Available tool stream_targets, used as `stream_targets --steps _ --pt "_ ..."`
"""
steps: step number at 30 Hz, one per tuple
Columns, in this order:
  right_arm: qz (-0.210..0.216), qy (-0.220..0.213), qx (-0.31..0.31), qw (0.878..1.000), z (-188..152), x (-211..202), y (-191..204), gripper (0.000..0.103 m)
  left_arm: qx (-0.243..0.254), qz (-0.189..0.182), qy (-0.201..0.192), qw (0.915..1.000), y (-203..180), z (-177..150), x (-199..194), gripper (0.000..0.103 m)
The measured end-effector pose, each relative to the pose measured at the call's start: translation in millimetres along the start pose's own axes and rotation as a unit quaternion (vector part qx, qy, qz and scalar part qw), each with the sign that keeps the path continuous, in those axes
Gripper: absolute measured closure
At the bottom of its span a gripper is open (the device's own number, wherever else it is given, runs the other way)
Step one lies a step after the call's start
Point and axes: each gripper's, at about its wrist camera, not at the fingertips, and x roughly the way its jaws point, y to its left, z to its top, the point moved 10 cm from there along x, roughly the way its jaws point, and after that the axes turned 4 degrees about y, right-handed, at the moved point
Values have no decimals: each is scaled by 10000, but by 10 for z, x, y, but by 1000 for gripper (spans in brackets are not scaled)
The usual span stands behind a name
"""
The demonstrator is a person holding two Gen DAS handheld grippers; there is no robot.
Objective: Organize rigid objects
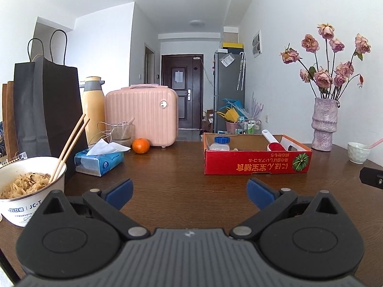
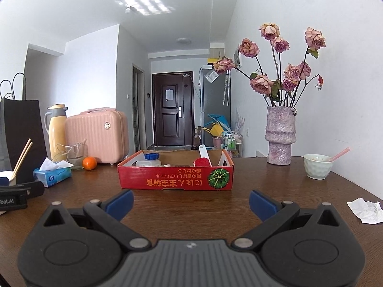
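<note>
In the left wrist view, the left gripper [image 1: 190,192] hovers low over the dark wooden desk [image 1: 172,179], its blue-padded jaws spread wide with nothing between them. At about 1 o'clock from it sits a red cardboard box [image 1: 257,166], open at the top, holding a clear bottle with a blue cap [image 1: 220,143] at its left end and a white-handled red brush [image 1: 275,144] toward its right. At 10 o'clock stand a tissue pack [image 1: 99,161] and an orange [image 1: 140,145], with a noodle bowl [image 1: 28,191] and chopsticks at 9 o'clock. A vase of dried roses [image 1: 324,124] stands at 2 o'clock. In the right wrist view, the right gripper [image 2: 191,202] also has its jaws wide and empty, the red box [image 2: 176,179] lying straight ahead at 12 o'clock. A small white cup [image 2: 318,169] sits at 2 o'clock and a crumpled paper [image 2: 366,210] at 3 o'clock.
</note>
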Motion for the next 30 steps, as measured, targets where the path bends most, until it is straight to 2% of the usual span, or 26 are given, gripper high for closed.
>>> stream_targets --steps 30 --pt "-2 28 4 10000 -16 9 27 0 -9 5 5 10000 14 2 1 0"
